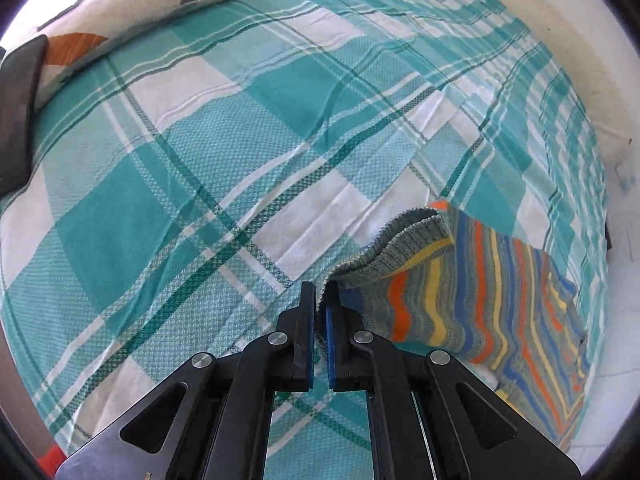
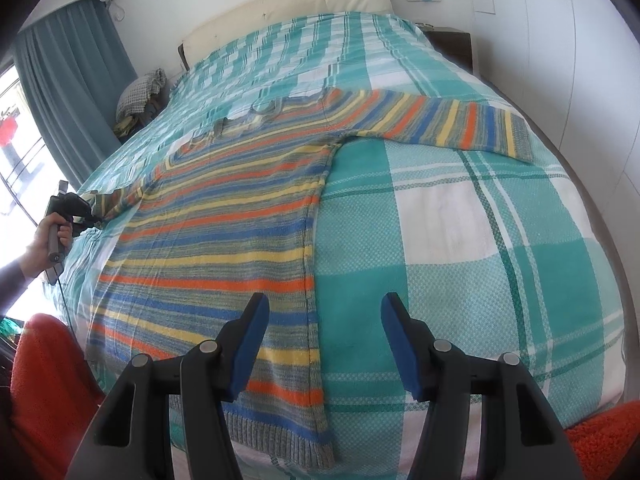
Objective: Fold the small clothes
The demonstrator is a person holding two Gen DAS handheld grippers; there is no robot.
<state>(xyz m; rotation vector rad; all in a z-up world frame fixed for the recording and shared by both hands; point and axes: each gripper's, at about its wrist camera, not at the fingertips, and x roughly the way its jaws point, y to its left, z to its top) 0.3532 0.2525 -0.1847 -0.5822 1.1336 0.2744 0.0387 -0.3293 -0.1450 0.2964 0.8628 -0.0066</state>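
Note:
A striped knit sweater (image 2: 224,224) in orange, yellow, blue and grey lies flat on the bed, hem toward me, one sleeve (image 2: 448,124) stretched out to the right. My left gripper (image 1: 322,292) is shut on the ribbed cuff (image 1: 400,240) of the other sleeve and holds it lifted off the bed. It also shows in the right wrist view (image 2: 90,216) at the sweater's left side, held by a hand. My right gripper (image 2: 324,308) is open and empty, hovering over the sweater's right side seam near the hem.
The bed is covered by a teal and white checked sheet (image 2: 460,240). A patterned pillow (image 1: 132,12) lies at the far left. A headboard (image 2: 288,12), a nightstand (image 2: 452,44), curtains (image 2: 72,76) and a pile of clothes (image 2: 140,96) surround the bed.

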